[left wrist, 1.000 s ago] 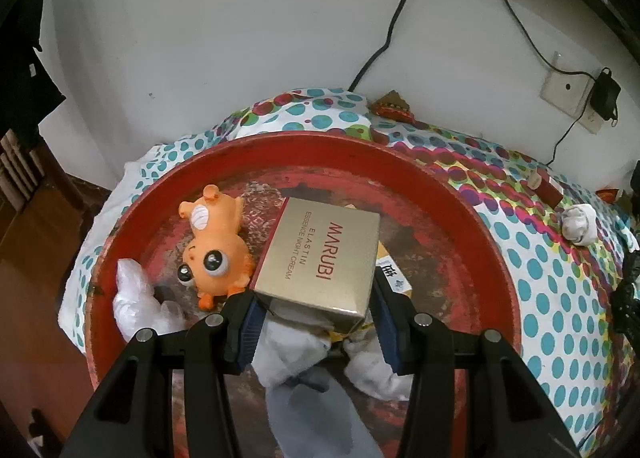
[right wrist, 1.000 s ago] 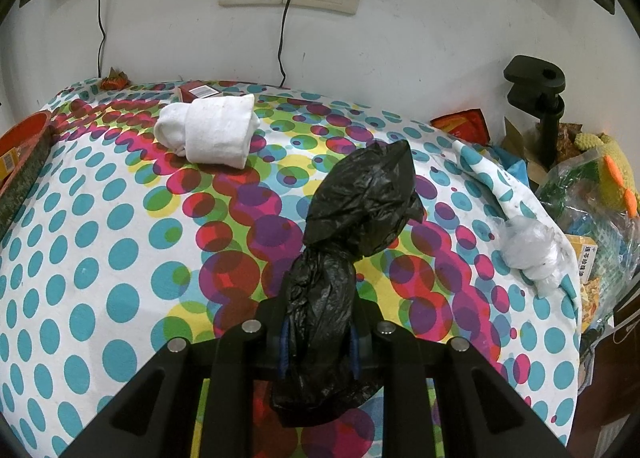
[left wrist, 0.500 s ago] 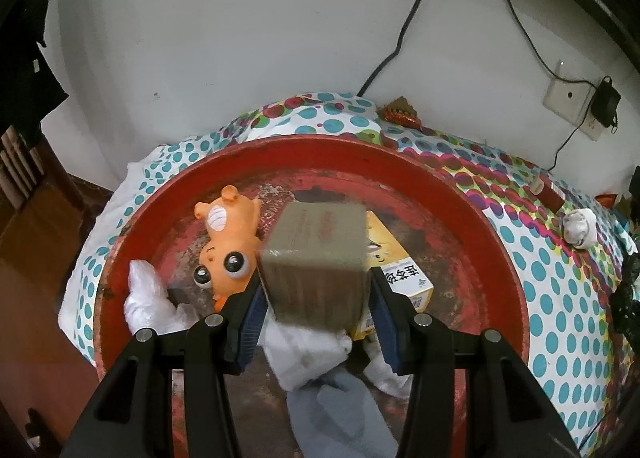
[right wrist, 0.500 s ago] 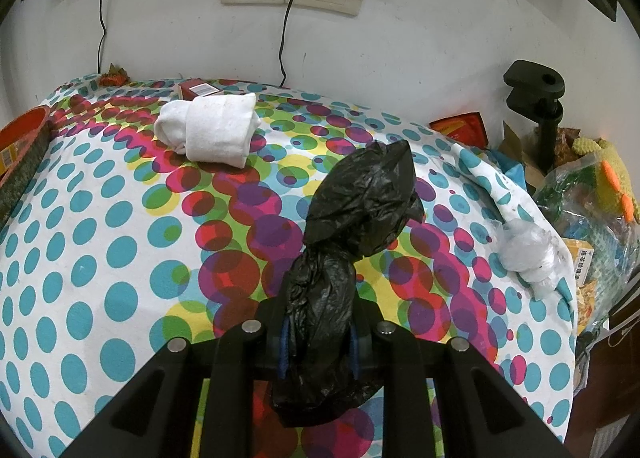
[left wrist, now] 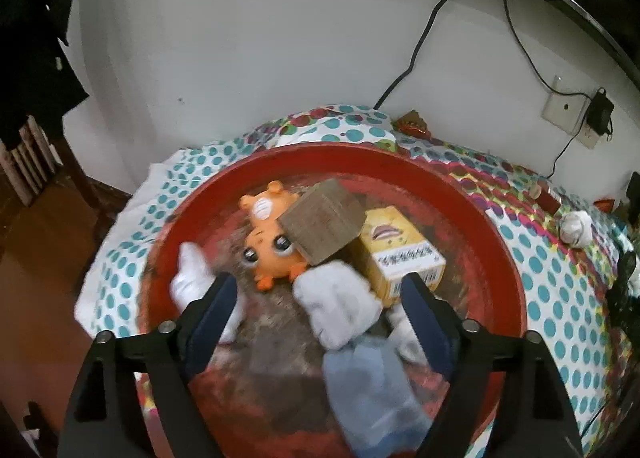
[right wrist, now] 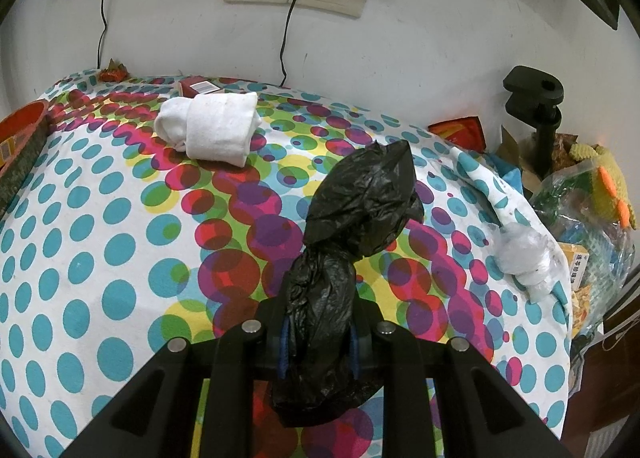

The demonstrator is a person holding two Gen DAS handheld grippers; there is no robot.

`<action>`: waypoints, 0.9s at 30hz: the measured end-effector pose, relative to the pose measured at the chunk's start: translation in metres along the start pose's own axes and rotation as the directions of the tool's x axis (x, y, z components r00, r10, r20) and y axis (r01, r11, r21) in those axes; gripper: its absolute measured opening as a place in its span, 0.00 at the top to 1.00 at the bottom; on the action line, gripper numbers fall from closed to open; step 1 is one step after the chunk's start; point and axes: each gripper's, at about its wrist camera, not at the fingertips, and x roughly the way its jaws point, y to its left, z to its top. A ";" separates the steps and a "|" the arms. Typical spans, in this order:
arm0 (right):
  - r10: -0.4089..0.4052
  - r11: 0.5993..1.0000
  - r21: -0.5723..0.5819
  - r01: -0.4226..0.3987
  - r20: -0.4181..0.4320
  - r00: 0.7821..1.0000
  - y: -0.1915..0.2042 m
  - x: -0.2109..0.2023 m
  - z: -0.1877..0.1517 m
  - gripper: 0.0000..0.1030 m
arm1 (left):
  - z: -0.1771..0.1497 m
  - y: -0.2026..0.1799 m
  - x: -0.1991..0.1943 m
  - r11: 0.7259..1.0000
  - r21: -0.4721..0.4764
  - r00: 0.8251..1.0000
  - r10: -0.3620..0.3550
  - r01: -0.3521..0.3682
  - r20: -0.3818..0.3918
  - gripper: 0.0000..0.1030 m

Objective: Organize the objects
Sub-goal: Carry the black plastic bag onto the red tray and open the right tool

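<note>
Gold box [left wrist: 322, 227] in red basin [left wrist: 502, 258] — left jaws just opened, empty

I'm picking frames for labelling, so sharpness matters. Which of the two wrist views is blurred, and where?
Left wrist view: motion-smeared across the round red tray, worst on the brown cardboard box and white socks. Right wrist view: sharp, the crumpled black plastic bag and dotted cloth crisp; both bend straight lines at the edges.
</note>
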 end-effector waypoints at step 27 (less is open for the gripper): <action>0.083 0.994 0.062 -0.085 0.035 0.996 0.020 -0.045 0.010 0.80 | -0.092 0.007 -0.057 0.994 0.036 0.993 0.102 -0.104 0.060 0.01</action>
